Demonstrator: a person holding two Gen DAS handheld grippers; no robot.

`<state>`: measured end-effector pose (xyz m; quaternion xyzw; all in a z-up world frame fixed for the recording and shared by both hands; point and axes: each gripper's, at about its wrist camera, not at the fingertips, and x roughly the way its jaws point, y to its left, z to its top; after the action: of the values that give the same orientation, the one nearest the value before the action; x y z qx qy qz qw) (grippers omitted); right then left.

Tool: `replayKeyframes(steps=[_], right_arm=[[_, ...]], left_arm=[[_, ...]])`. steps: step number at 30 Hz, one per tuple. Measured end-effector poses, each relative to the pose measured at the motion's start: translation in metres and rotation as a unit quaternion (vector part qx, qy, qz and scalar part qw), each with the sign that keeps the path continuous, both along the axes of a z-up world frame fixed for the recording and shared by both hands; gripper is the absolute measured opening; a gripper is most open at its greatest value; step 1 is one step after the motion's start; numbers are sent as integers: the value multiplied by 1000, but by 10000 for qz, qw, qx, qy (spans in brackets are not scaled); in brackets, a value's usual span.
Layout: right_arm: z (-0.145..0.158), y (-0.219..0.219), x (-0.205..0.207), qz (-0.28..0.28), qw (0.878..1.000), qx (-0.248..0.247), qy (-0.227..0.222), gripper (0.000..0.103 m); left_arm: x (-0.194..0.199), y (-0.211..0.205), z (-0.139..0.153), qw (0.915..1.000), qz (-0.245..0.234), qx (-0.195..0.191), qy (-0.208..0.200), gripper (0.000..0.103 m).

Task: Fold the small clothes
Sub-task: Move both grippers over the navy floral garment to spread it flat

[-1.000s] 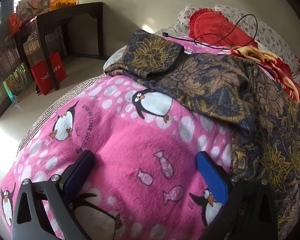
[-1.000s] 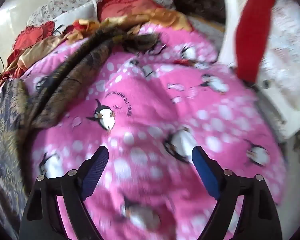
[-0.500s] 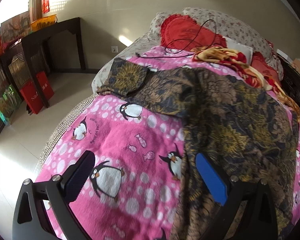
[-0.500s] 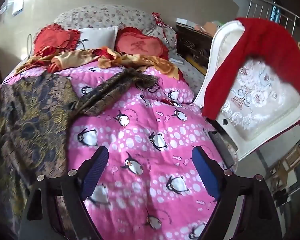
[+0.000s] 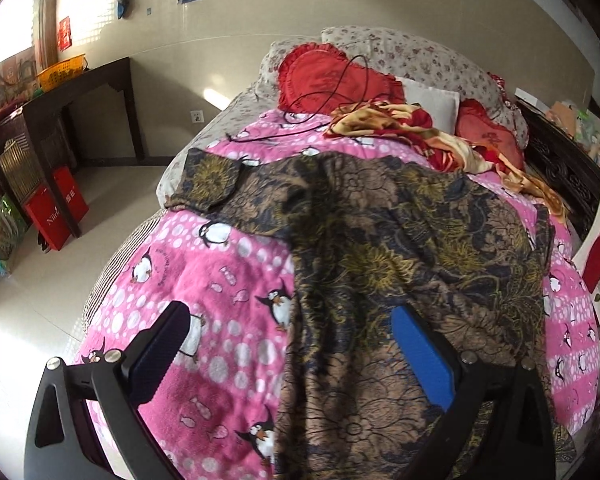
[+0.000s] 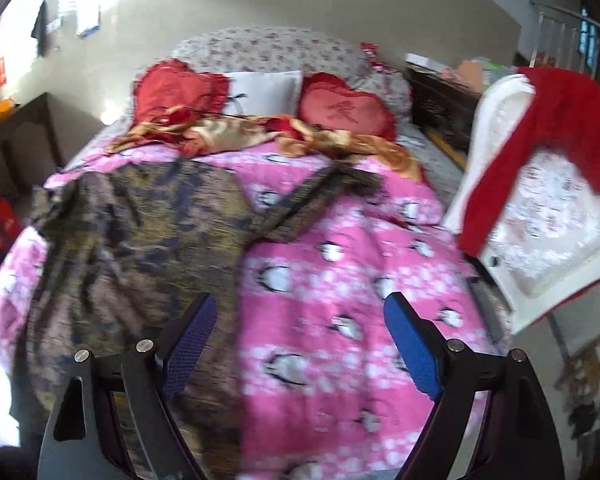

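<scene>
1. The dark floral garment (image 5: 400, 248) lies spread, unfolded, on the pink penguin blanket (image 5: 220, 292).
2. Both the left gripper (image 5: 288, 356) and right gripper (image 6: 300, 340) hang above the garment's near end, released and holding nothing.
3. To fold well, I would pinch a sleeve edge, not the blanket beneath.
4. Its long axis runs toward the red heart pillows (image 6: 340, 108), sleeves out sideways.
</scene>
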<state>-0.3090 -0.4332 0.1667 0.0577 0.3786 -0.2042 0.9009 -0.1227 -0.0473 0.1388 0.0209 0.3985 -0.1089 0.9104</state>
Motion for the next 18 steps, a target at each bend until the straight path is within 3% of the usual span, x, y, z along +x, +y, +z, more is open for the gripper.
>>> replayKeyframes(steps=[11,18], right_arm=[[-5,65,86,801,9957,463,-40,86],[-22,87,127,985,9947,255,126,86]], left_arm=[[14,-43,2,9996,-203,209,7,102],[30,-57,-9,9995,-247,179,112,102]])
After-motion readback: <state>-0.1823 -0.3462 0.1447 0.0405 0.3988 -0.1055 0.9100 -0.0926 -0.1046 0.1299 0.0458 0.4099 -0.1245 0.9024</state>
